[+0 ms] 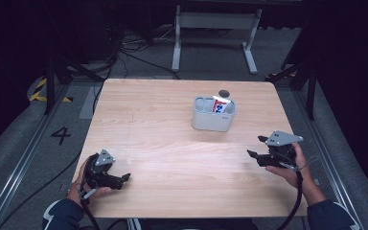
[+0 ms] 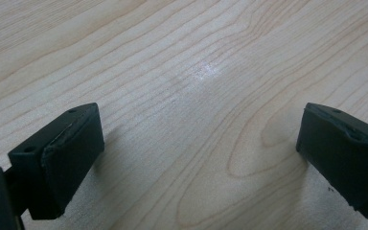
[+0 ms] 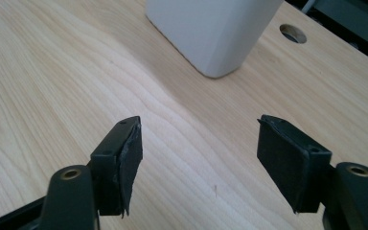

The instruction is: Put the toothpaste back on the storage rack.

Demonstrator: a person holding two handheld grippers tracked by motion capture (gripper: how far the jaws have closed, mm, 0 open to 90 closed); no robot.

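Note:
A white holder (image 1: 213, 115) with several compartments stands on the far right-centre of the wooden table (image 1: 172, 143). A red, white and blue pack (image 1: 220, 105) sticks up from its right compartment. My left gripper (image 1: 124, 178) rests low at the table's near left corner, held by a hand. Its jaws are open over bare wood in the left gripper view (image 2: 201, 158). My right gripper (image 1: 255, 147) hovers at the right side, in front of and to the right of the holder, and points toward it. It is open (image 3: 199, 163) with nothing between the pads, and the holder's wall (image 3: 215, 28) lies ahead.
A round hole (image 1: 224, 92) in the tabletop lies just behind the holder, also seen in the right gripper view as the hole (image 3: 293, 33). Beyond the table stands a white desk frame (image 1: 215, 28). Cables cross the grey floor (image 1: 52, 143), which is marked with a "4".

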